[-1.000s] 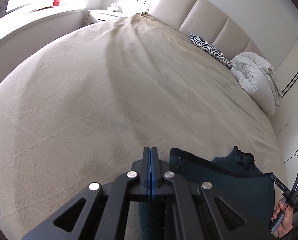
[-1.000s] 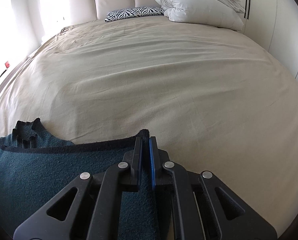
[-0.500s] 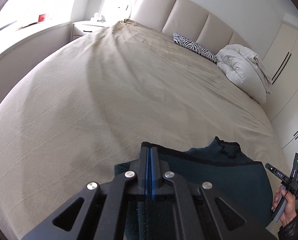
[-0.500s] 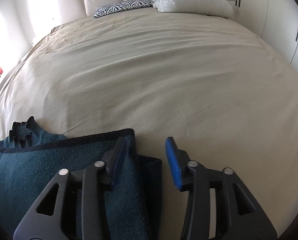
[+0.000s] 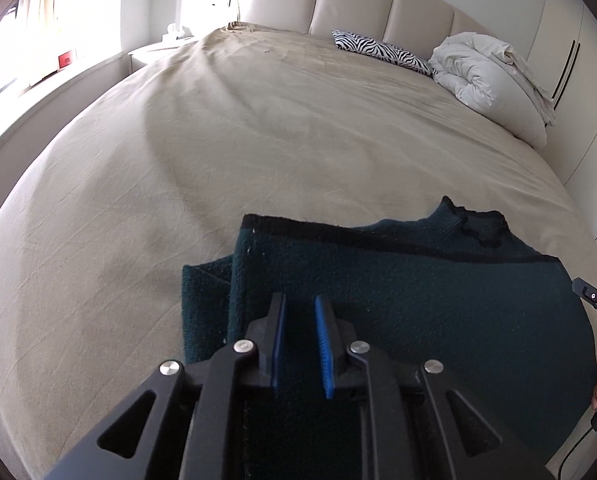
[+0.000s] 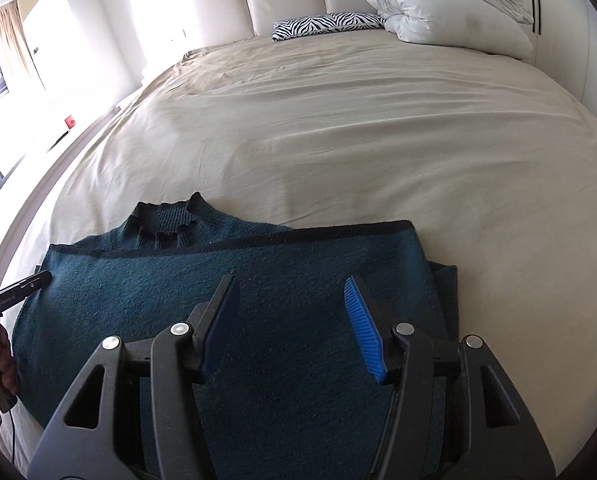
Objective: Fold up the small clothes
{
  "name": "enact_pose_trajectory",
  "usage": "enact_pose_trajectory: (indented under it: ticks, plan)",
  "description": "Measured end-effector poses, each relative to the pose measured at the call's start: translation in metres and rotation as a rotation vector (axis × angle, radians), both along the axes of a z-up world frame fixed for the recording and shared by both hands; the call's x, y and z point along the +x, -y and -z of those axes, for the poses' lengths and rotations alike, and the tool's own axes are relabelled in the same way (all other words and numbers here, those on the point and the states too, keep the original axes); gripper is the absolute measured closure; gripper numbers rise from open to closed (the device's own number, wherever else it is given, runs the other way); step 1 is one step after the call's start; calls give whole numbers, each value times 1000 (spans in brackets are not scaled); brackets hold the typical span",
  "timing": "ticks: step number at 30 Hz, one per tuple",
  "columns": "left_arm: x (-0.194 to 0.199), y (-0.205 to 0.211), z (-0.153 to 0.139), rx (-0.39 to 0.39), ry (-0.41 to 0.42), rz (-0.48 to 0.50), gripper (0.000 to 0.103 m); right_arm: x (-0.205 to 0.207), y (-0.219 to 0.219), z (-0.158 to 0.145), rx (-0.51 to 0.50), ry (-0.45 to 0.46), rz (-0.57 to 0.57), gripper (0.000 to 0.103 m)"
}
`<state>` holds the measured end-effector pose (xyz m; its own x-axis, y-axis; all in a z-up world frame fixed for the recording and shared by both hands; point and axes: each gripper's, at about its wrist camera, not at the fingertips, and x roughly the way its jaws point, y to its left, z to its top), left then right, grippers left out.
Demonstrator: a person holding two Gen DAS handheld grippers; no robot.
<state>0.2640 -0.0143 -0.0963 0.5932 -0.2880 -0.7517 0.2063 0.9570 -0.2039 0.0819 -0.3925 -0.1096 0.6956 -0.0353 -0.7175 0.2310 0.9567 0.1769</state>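
- A second ago both your grippers were clamped on the hem corners of the dark green sweater; half a second ago the right one had let go, and now the left one has too, with the hem laid up near the collar.
- Your left gripper (image 5: 300, 340) hangs just above the knit with its jaws a little apart and nothing between them.
- Your right gripper (image 6: 294, 328) stands wide apart over the middle of the folded panel, also empty.
- The sweater (image 6: 258, 280) lies flat on the near edge of the bed (image 6: 338, 128), its black-edged hem (image 6: 258, 246) running straight across just below the ribbed collar (image 6: 166, 220).
- A tucked layer, likely a sleeve, pokes out at each side of the folded panel, seen at the left edge (image 5: 204, 300) in the left view.
- By my reading, the bottom-to-top fold is done; what may remain is one more fold to make it compact, or tidying those side layers.
- The zebra pillow (image 5: 382, 50) and the white duvet (image 5: 486, 76) sit well apart at the headboard.
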Motion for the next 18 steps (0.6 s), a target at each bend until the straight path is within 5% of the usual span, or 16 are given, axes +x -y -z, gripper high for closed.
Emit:
enact_pose_trajectory:
  ticks: [8, 18]
  plan:
    - [-13, -1, 8, 55, 37, -13, 86, -27, 55, 14, 150, 9, 166, 49]
    - [-21, -10, 9, 44, 41, -41, 85, -29, 46, 1, 158, 44, 109, 49]
